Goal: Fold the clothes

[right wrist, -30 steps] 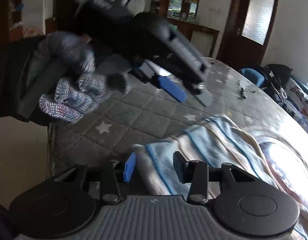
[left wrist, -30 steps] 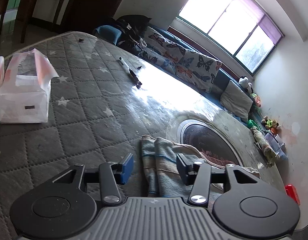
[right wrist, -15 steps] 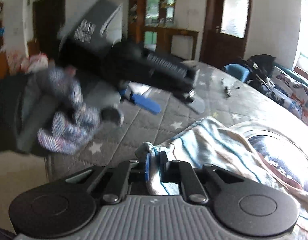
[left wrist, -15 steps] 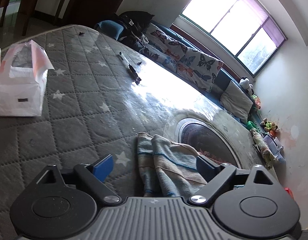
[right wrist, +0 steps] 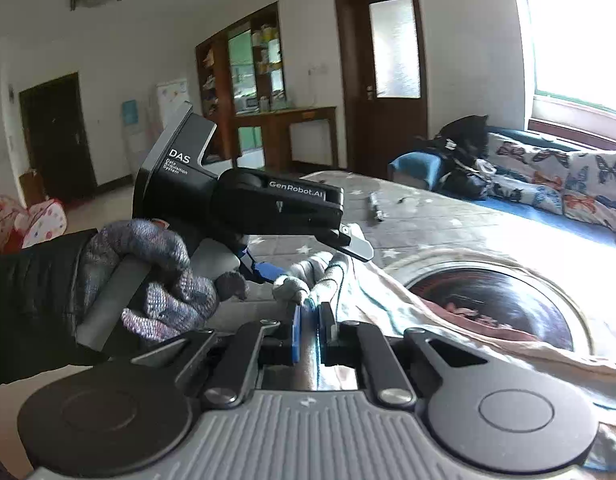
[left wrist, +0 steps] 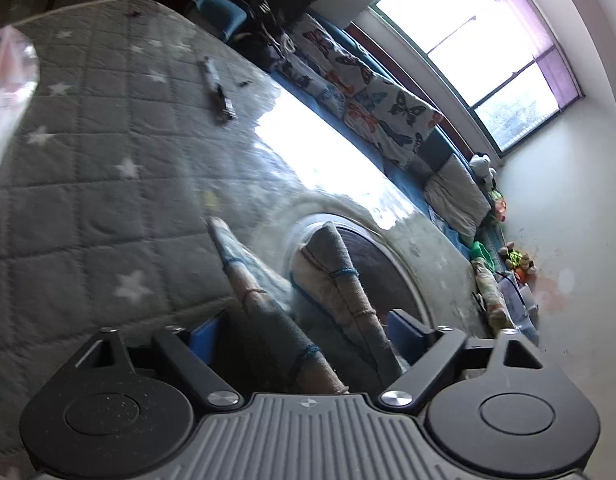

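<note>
1. Striped towel-like cloth lies on the quilted mattress.
2. Right gripper pinches the cloth's edge.
3. Left gripper, jaws just narrowing, stands spread around two folds without pressing them.

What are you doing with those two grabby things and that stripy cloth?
A person in knitted gloves is folding a striped cloth on a starry grey mattress. The right gripper is pinched shut on one edge of it. The left gripper has just been closing, jaws apart with bunched cloth between them, not yet squeezing.
</note>
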`<state>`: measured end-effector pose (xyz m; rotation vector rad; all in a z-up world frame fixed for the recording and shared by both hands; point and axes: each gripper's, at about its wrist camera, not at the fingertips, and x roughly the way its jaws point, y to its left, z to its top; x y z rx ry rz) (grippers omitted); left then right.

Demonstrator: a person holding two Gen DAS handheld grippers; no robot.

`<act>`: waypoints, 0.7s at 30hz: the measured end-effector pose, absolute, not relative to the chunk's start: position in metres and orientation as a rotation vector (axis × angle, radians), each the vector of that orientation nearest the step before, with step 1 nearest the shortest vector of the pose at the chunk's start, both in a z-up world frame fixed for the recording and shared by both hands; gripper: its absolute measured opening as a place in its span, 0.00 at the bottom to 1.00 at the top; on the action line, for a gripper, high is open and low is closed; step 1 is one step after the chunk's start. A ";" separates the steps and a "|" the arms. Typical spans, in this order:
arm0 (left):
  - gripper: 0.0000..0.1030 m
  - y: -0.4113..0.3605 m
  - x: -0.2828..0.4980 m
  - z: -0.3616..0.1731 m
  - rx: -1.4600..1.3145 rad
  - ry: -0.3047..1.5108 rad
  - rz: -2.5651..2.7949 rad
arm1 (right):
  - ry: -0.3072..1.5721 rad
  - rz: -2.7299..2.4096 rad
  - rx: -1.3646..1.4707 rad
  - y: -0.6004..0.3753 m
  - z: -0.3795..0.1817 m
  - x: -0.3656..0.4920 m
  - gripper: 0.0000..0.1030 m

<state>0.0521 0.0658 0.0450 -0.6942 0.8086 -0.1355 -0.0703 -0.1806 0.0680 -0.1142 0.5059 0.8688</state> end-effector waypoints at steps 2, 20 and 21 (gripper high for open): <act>0.69 0.054 0.056 0.051 -0.675 0.817 -0.132 | 0.498 0.855 -0.093 -0.190 0.069 -0.067 0.07; 0.14 -0.116 0.093 0.094 -0.401 0.817 -0.325 | 0.413 0.626 0.158 -0.314 0.064 -0.073 0.05; 0.14 -0.127 0.096 0.093 -0.391 0.824 -0.337 | 0.414 0.600 0.176 -0.323 0.063 -0.073 0.05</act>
